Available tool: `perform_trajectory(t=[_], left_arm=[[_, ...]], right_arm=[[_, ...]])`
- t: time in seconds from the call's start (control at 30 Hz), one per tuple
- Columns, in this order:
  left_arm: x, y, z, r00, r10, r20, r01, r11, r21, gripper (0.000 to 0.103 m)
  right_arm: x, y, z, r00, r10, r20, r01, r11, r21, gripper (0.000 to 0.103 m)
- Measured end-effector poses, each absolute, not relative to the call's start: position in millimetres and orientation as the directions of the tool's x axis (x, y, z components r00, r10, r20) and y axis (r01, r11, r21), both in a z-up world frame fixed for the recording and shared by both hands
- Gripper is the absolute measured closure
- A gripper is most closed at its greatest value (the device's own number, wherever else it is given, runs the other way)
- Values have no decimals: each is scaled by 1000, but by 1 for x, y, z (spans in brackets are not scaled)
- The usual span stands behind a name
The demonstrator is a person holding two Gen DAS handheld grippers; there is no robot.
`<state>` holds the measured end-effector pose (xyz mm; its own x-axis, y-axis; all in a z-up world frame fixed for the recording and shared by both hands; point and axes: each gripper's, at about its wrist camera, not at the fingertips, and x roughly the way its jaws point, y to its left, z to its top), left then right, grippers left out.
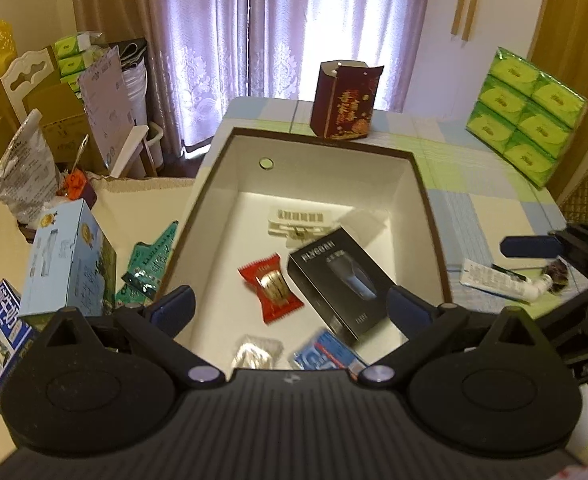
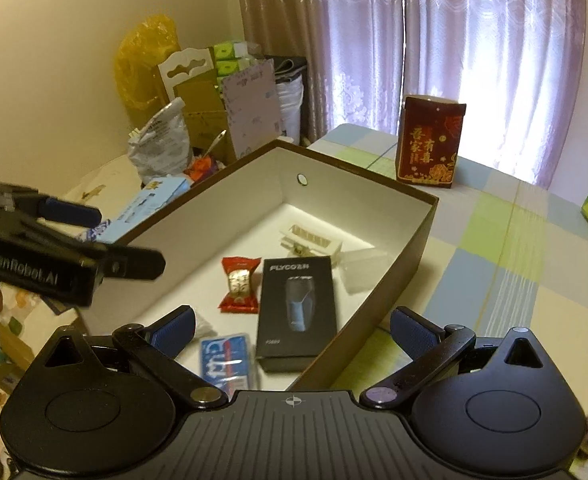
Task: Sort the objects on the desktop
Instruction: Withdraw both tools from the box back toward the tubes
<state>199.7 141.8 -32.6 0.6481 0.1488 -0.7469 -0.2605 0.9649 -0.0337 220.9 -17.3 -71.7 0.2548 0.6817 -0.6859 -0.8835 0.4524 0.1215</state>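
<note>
both grippers wide open, holding nothing: left gripper (image 1: 290, 304) and right gripper (image 2: 292, 326) hover over the near end of the box (image 1: 429, 216). inside it: shaver box (image 1: 339, 282), red candy (image 1: 270, 286), white clip (image 1: 297, 222), blue packet (image 1: 325, 354). still outside: tube (image 1: 501, 280) right of the box, green packet (image 1: 150, 268) left of it. risk: a low pass could clip the box wall and shift it, and the grippers sit close enough to collide.

Checked tablecloth (image 1: 473, 184) carrying brown open box (image 1: 433, 216), red carton (image 1: 343, 100), green tissue packs (image 1: 525, 116), white tube (image 1: 493, 280).
</note>
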Motion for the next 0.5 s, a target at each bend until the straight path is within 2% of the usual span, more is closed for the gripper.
perform_trajectory(t=[0.5], left_arm=[[147,117,-28,629,208,-749,-314,949,0,3]], right_arm=[[188,-55,-63,237,688,-686,-891,435,129,2]])
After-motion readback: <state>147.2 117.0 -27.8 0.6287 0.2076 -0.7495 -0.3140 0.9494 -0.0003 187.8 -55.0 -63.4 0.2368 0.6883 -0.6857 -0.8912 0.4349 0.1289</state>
